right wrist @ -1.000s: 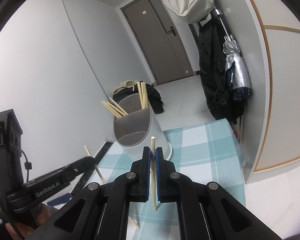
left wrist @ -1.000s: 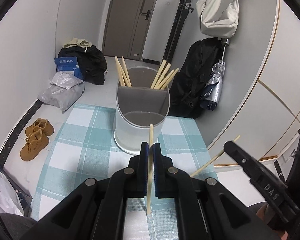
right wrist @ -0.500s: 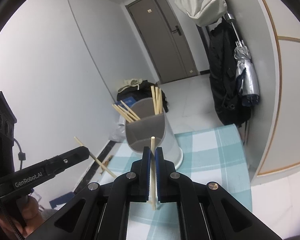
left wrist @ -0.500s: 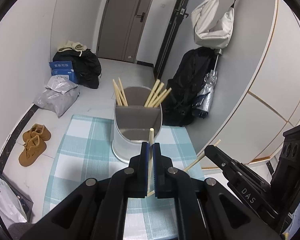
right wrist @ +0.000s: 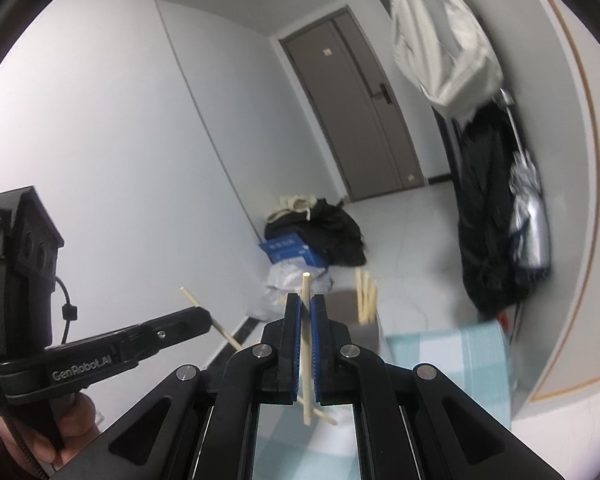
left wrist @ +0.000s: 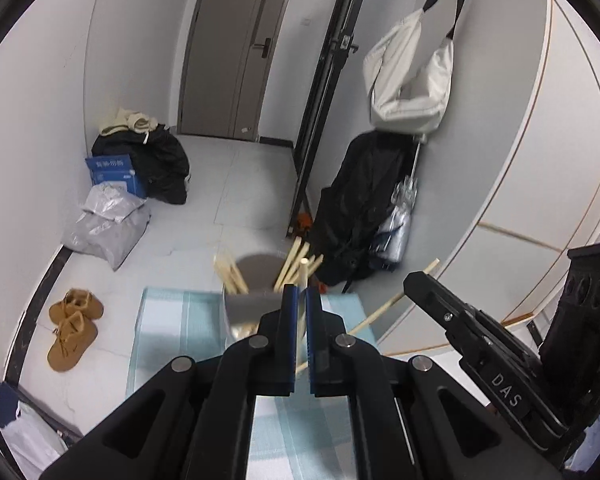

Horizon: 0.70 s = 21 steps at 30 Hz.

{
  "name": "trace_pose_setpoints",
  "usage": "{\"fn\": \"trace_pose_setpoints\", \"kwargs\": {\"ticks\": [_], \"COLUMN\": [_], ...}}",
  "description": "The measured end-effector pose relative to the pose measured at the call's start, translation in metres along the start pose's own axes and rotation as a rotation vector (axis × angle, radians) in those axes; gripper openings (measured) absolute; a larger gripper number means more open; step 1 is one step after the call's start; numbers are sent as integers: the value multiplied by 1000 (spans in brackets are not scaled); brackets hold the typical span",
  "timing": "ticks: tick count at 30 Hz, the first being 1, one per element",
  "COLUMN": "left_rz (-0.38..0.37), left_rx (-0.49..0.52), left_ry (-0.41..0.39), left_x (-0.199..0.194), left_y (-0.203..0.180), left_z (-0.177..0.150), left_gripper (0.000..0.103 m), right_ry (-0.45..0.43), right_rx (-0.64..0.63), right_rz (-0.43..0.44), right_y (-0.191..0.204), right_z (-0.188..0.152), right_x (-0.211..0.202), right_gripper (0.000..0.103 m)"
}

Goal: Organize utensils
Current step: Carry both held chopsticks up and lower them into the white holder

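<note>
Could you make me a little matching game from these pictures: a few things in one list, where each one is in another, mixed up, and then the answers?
Things:
1. chopstick
2. white bag
3. brown shoes
4. utensil holder

Places:
A. on the floor, left of the table
B. clamped in the left gripper
C. standing on the checked tablecloth
D. hanging on the wall

Pairs: 1-B, 2-D, 3-A, 4-C
</note>
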State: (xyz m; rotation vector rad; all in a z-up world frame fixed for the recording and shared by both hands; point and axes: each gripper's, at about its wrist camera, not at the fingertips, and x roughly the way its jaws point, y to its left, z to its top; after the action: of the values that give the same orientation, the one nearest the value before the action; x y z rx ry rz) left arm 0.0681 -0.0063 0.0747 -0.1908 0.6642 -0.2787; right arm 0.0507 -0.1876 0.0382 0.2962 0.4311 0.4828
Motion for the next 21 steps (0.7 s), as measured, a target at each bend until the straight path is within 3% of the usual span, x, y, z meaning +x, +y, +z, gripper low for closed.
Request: {"fn": "trace_pose_setpoints", "kwargs": {"ticks": [11, 21], "left_rz": [5, 58], "left_rx": [8, 29], "left_ry": [-70, 4], "left_x": [15, 68], "left_y": [10, 37], "left_z": [66, 63], "left_gripper": [0, 0], "right_ry": [-62, -32], "right_rx": [-56, -97], "right_rz": [4, -29], "right_y": [3, -17], "right_z": [73, 91], "right_x": [36, 89], "right_gripper": [4, 4]}}
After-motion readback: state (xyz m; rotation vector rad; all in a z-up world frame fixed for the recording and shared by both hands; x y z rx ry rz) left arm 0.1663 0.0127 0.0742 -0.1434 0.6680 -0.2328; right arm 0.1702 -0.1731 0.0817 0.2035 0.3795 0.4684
